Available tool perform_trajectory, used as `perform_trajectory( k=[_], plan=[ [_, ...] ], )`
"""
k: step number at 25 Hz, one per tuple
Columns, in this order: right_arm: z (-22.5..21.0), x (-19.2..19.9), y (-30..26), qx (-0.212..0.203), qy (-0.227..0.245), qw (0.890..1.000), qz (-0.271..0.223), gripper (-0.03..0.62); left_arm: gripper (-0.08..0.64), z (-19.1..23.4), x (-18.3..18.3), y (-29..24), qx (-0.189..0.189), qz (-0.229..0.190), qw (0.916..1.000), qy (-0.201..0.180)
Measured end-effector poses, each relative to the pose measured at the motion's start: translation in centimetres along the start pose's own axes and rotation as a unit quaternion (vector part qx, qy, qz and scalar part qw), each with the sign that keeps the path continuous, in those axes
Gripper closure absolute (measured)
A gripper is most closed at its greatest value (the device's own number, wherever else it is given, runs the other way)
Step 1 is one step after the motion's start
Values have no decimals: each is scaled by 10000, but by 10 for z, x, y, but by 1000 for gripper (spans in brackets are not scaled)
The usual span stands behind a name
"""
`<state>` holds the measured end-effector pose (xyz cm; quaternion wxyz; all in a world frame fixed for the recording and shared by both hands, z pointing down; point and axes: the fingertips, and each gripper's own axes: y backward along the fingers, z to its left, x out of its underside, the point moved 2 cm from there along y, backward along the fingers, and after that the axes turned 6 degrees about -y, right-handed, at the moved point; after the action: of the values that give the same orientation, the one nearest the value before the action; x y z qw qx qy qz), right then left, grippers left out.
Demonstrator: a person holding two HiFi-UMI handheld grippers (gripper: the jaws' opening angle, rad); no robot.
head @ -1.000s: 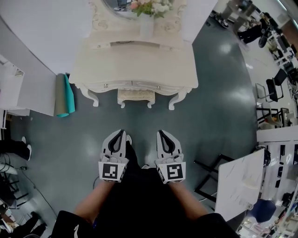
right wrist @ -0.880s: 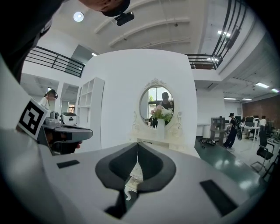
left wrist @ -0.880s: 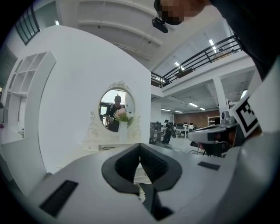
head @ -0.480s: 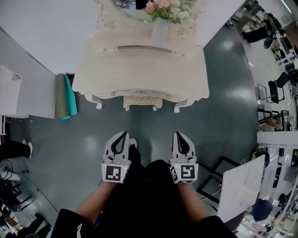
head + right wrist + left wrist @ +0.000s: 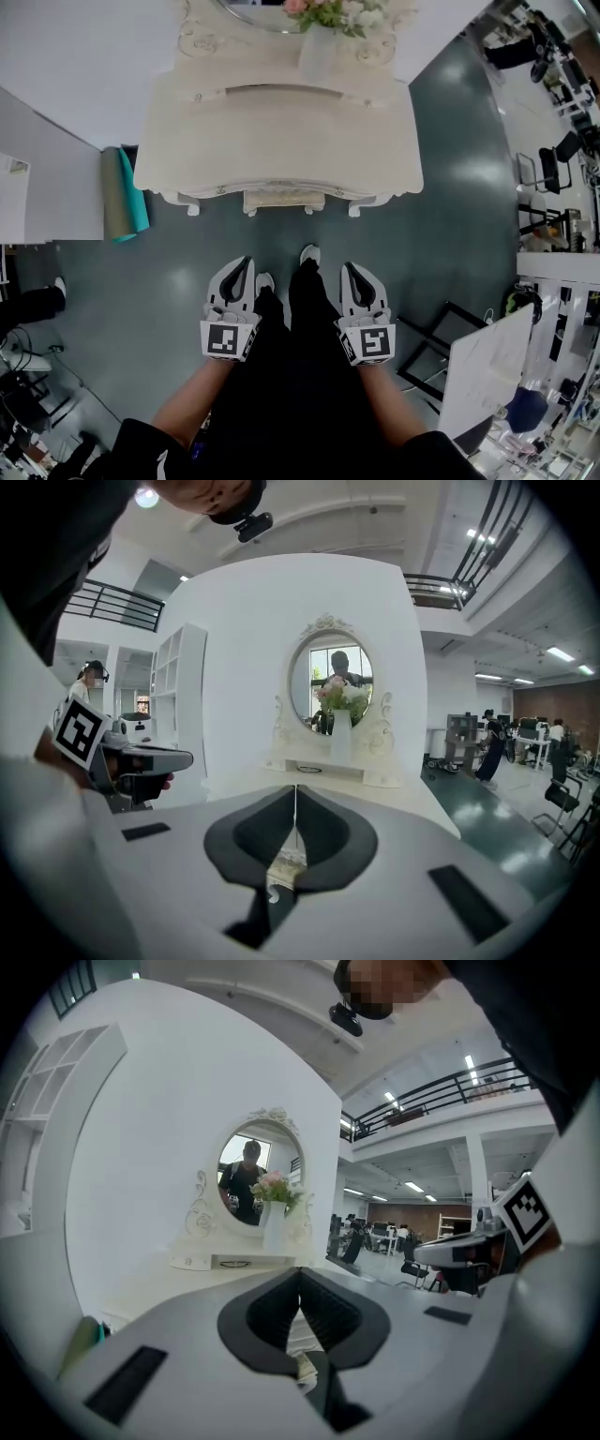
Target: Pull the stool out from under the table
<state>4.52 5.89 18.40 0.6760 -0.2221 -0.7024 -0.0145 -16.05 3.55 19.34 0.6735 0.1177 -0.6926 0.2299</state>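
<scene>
Walking in closer, so the bench point(image 5: 281, 122) is getting nearer, stool point(image 5: 277, 199) still sitting tucked underneath, left claw point(image 5: 245, 262) and right claw point(image 5: 352, 268) both pressed together, empty

Head camera steeply down over the cream dressing table point(image 5: 281, 131) near ahead, cameras on my left gripper point(image 5: 246, 262) and right gripper point(image 5: 352, 268) facing forward, both sharing its oval mirror point(image 5: 251, 1174).

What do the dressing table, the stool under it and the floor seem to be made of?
Dressing table: probably painted wood, cream and matte, judging by its carved, curved legs.
Stool: matching cream frame, likely wood too; seat material unclear.
Floor: hard grey-green coating, glossy, with light reflections.
</scene>
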Motion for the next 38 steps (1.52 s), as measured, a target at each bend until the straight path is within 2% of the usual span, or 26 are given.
perform_trajectory(
  k=[2, 6, 9, 12, 17, 21, 24, 29, 32, 35, 38],
  plan=[
    [-9, 4, -9, 11, -85, 9999, 56, 574, 546, -1, 3, -9, 9, 57, 10000, 39],
    [-26, -1, -34, -129, -163, 9998, 48, 574, 546, 6, 0, -27, -126, 97, 9992, 353],
    [-44, -4, -55, -243, -124, 9996, 59, 574, 546, 6, 1, -44, -233, 193, 9993, 239],
    [-65, 1, -76, -340, -295, 9989, 100, 574, 546, 9, 6, -64, -372, 183, 9988, 271],
    [-91, 28, -106, -536, -234, 9976, 360, 574, 545, 13, 28, -93, -632, 288, 9970, 340],
    [-98, 52, -129, -588, -236, 9968, 490, 574, 545, 25, 63, -116, -628, 557, 9953, 488],
    [-99, 72, -145, -620, -229, 9966, 489, 574, 545, 29, 90, -129, -437, 697, 9963, 244],
    [-96, 105, -173, -592, -43, 9980, 194, 574, 545, 41, 143, -141, -227, 762, 9963, 335],
    [-93, 123, -193, -528, 93, 9986, 20, 574, 545, 44, 172, -147, -108, 772, 9968, 185],
    [-89, 154, -208, -519, 97, 9985, 115, 574, 545, 46, 202, -148, -50, 848, 9964, 68],
    [-91, 185, -212, -578, 160, 9979, 247, 574, 545, 48, 229, -152, -138, 864, 9961, 131]
  ],
)
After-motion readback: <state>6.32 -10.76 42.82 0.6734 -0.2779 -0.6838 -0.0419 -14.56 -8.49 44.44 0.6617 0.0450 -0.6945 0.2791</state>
